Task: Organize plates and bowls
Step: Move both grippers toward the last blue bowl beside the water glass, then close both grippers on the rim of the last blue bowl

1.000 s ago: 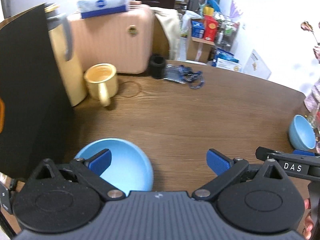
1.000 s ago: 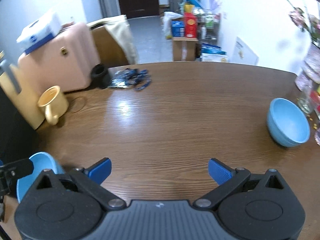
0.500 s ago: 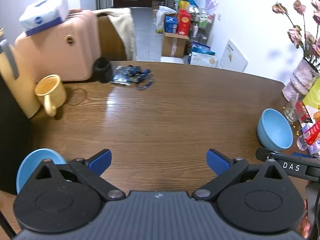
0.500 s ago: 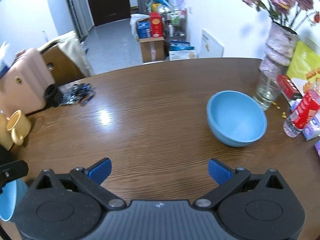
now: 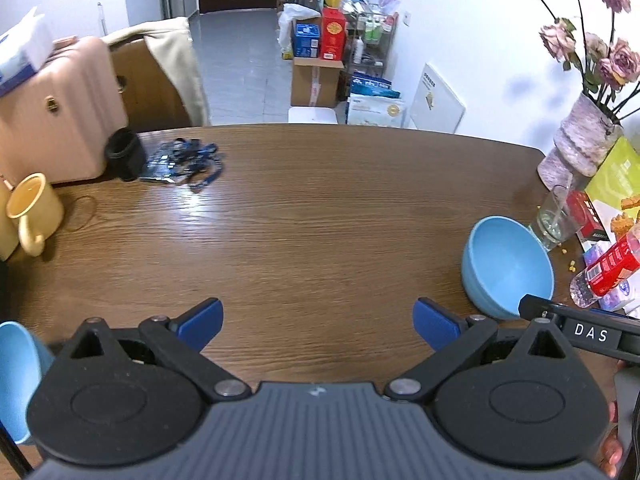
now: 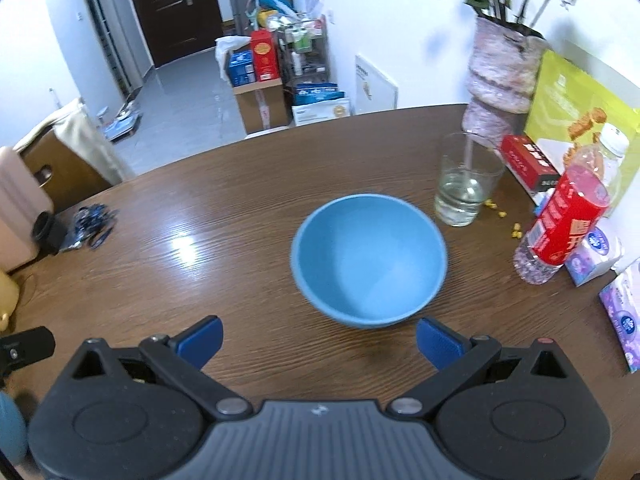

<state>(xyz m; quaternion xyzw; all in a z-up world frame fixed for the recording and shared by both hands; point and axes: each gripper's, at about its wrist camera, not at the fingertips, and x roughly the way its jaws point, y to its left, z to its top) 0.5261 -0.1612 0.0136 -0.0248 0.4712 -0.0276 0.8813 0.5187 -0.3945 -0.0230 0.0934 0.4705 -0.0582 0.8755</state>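
Both views have swung right: right gripper [image 6: 318,330] now squared up on the right-hand blue bowl [image 6: 368,256], left-hand blue bowl [image 5: 16,376] slid to the frame edge.
Step looks like approach-to-grasp on the right-hand bowl, which sits on the wooden table [image 6: 224,208] near the water glass [image 6: 464,188]. Both grippers spread wide, nothing held; left gripper [image 5: 318,316] hangs over bare table. Next: advance, drop one pad inside the near rim, clamp, and steer clear of the glass and red-label bottle [image 6: 568,216].
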